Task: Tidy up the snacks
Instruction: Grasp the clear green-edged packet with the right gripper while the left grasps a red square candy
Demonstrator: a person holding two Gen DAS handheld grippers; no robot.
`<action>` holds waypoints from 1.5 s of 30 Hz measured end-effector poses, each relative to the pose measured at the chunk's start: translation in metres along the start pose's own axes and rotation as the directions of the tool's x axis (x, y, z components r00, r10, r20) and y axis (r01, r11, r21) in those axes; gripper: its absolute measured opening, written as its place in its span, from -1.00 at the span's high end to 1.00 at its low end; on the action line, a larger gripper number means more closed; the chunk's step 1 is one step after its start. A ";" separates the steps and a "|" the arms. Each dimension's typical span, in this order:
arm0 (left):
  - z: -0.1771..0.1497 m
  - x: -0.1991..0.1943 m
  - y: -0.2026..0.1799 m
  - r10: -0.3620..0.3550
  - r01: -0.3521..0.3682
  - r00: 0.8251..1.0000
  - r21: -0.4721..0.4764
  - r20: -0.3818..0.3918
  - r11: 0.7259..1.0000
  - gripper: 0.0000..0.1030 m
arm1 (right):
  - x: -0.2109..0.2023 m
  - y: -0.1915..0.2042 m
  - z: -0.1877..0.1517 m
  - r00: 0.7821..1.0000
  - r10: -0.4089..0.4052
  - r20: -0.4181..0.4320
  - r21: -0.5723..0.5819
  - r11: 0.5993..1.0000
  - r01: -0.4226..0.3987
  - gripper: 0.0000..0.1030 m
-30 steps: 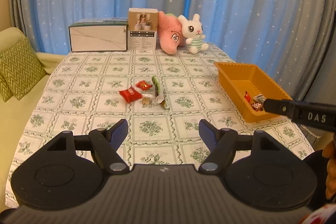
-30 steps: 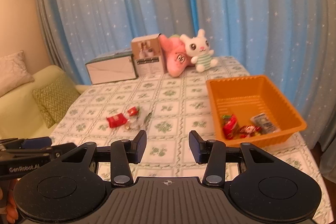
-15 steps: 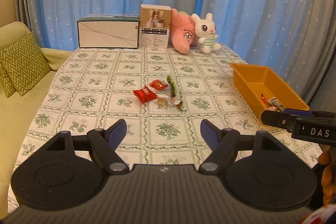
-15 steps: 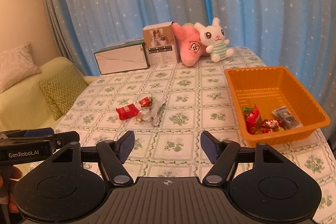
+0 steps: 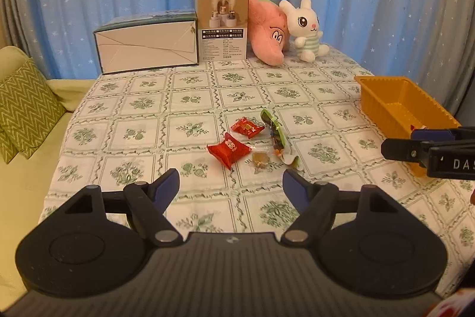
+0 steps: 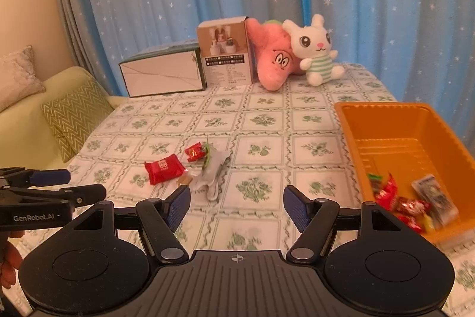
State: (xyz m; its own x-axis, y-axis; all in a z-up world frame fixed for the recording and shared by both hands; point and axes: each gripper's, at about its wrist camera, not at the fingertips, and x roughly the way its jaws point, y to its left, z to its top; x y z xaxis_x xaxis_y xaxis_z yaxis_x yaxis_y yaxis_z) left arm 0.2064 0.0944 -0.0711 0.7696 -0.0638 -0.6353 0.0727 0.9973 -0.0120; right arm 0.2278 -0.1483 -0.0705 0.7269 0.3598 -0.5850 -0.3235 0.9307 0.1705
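Both grippers are being carried closer to the loose snacks than in the earlier frames, and the orange tray point(image 6: 427, 121) is being left off to the right. The right gripper point(image 6: 237, 204) jaws have just been opening and are now being held wide, with nothing between them. The left gripper point(image 5: 231, 187) jaws are likewise being held wide apart and empty, above the worktop point(image 5: 142, 103).

Four loose items are lying together near the worktop's middle: a large red candy packet point(image 5: 228, 150), a small red candy point(image 5: 247, 127), a clear-wrapped toffee point(image 5: 260, 159) and a green-edged wrapper point(image 5: 274, 128). All are judged light, soft and crinkly, with slick film that is likely to slide under a shallow pinch. The large packet is best being taken across its puffed middle, with the jaws brought down either side of it; the twisted ends are judged too thin to hold securely. The toffee is lying just beside the packet, so it could be nudged.

Several wrapped snacks point(image 6: 412, 205) are already lying in the tray's near end.
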 end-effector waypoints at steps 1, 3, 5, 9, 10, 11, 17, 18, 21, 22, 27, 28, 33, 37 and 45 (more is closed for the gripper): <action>0.002 0.007 0.002 -0.002 0.002 1.000 0.007 -0.001 1.000 -0.42 | 0.007 0.000 0.003 1.000 0.003 -0.007 -0.004 1.000 -0.003 -0.35; 0.005 0.021 0.006 -0.004 0.004 1.000 0.023 -0.001 1.000 -0.42 | 0.022 0.001 0.007 1.000 0.006 -0.018 -0.015 1.000 -0.006 -0.34; 0.009 0.035 0.009 -0.022 0.023 1.000 0.048 -0.008 0.999 -0.42 | 0.036 0.001 0.010 1.000 0.009 -0.030 -0.018 1.000 -0.010 -0.34; 0.016 0.063 0.011 -0.054 0.056 0.998 0.115 -0.021 0.992 -0.37 | 0.065 0.000 0.017 0.997 0.027 -0.071 -0.005 1.000 -0.027 -0.34; 0.018 0.069 0.012 -0.063 0.065 0.998 0.132 -0.021 0.989 -0.36 | 0.072 0.000 0.018 0.996 0.029 -0.080 -0.003 1.000 -0.030 -0.34; 0.019 0.076 0.013 -0.067 0.070 0.997 0.148 -0.024 0.987 -0.35 | 0.078 0.000 0.020 0.996 0.033 -0.085 -0.004 0.999 -0.033 -0.34; 0.027 0.115 0.016 -0.065 0.078 0.996 0.212 -0.066 0.974 -0.18 | 0.110 -0.001 0.027 0.993 0.036 -0.115 -0.001 0.999 -0.036 -0.34; 0.027 0.119 0.016 -0.076 0.091 0.994 0.220 -0.074 0.971 -0.15 | 0.114 -0.001 0.028 0.992 0.041 -0.121 0.004 0.999 -0.041 -0.34; 0.028 0.131 0.013 -0.102 0.124 0.990 0.245 -0.102 0.962 -0.09 | 0.128 -0.004 0.028 0.989 0.055 -0.139 0.022 0.998 -0.053 -0.34; 0.028 0.135 0.012 -0.109 0.134 0.988 0.252 -0.111 0.958 -0.05 | 0.132 -0.005 0.028 0.988 0.054 -0.145 0.021 0.998 -0.051 -0.34; 0.027 0.150 0.011 -0.119 0.156 0.982 0.278 -0.146 0.948 0.16 | 0.142 -0.005 0.028 0.985 0.063 -0.159 0.027 0.998 -0.059 -0.34; 0.027 0.152 0.012 -0.121 0.160 0.981 0.280 -0.150 0.947 0.18 | 0.143 -0.005 0.029 0.985 0.062 -0.159 0.026 0.998 -0.058 -0.34; 0.027 0.160 0.012 -0.137 0.182 0.976 0.288 -0.171 0.940 0.25 | 0.150 -0.003 0.030 0.984 0.061 -0.168 0.019 0.998 -0.059 -0.34; 0.025 0.165 0.009 -0.135 0.189 0.972 0.297 -0.194 0.936 0.40 | 0.157 0.002 0.028 0.982 0.060 -0.180 -0.004 0.998 -0.062 -0.34; 0.027 0.161 0.022 -0.124 0.160 0.976 0.197 -0.180 0.967 0.53 | 0.170 0.003 0.028 0.978 0.092 -0.185 0.026 0.996 -0.088 -0.12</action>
State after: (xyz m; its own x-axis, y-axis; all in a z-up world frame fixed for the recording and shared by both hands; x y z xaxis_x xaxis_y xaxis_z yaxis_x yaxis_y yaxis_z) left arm 0.3494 0.1050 -0.1530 0.6273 -0.1795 -0.7578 0.3181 0.9472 0.0390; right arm 0.3673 -0.0827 -0.1471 0.5696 0.4252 -0.7034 -0.3705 0.8967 0.2421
